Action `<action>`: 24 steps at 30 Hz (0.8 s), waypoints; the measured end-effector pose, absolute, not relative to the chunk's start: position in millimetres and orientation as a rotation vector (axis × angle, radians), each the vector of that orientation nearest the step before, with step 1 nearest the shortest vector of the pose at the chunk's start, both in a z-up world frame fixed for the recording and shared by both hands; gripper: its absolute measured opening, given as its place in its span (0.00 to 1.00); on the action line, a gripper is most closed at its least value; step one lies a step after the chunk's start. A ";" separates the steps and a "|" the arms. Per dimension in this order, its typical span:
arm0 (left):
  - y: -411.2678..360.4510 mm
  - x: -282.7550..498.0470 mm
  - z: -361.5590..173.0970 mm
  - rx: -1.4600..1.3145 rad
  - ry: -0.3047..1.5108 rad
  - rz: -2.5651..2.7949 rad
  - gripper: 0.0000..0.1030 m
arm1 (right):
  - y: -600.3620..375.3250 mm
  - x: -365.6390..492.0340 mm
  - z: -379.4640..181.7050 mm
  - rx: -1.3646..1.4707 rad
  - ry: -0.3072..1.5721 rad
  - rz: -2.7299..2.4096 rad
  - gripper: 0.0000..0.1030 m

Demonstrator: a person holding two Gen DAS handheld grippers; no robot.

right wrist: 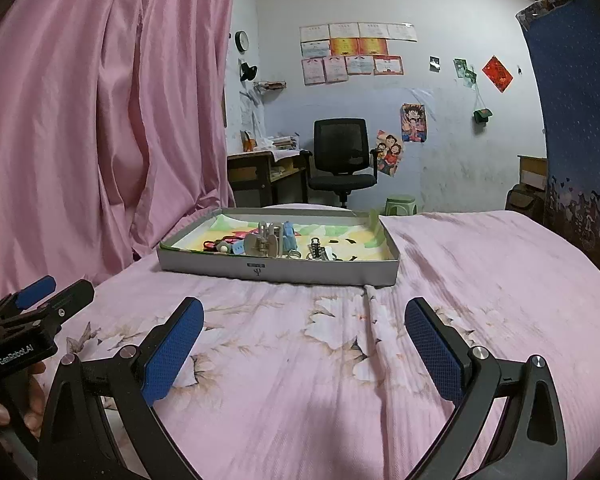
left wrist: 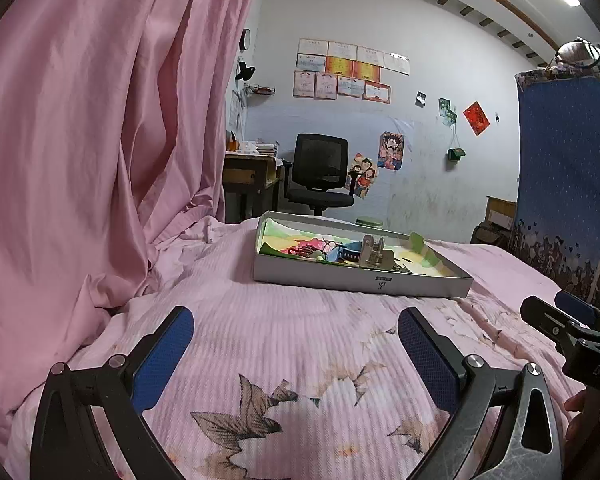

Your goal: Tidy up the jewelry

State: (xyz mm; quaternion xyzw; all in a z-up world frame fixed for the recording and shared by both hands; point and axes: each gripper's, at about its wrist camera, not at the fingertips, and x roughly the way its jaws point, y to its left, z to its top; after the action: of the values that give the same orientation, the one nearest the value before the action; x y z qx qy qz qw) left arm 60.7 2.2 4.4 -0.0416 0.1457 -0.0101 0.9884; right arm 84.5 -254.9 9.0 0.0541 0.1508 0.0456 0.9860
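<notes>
on pink bedspread: jewelry tray long axis crosswise; left tongs, right tongs wide open, empty.

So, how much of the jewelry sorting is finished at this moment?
Nothing looks done yet. The small pieces, among them a metal clip, lie mixed together in the shallow gray box on the pink bedspread. Nothing is in hand: the left tool and right tool are both open, empty and short of the box. All picking and arranging remains.
</notes>
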 end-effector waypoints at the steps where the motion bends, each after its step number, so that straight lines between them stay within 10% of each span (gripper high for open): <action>1: 2.4 60.9 4.1 -0.083 0.292 -0.021 1.00 | -255.0 84.4 9.0 0.109 0.304 0.091 0.96; 24: 1.7 59.6 3.5 -0.083 0.295 -0.019 1.00 | -255.5 84.3 9.0 0.109 0.304 0.091 0.97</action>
State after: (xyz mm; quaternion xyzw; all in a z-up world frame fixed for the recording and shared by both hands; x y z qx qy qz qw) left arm 59.6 1.7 3.5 -0.0413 0.1468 -0.0095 0.9883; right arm 84.3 -255.5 9.0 0.0540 0.1514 0.0454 0.9859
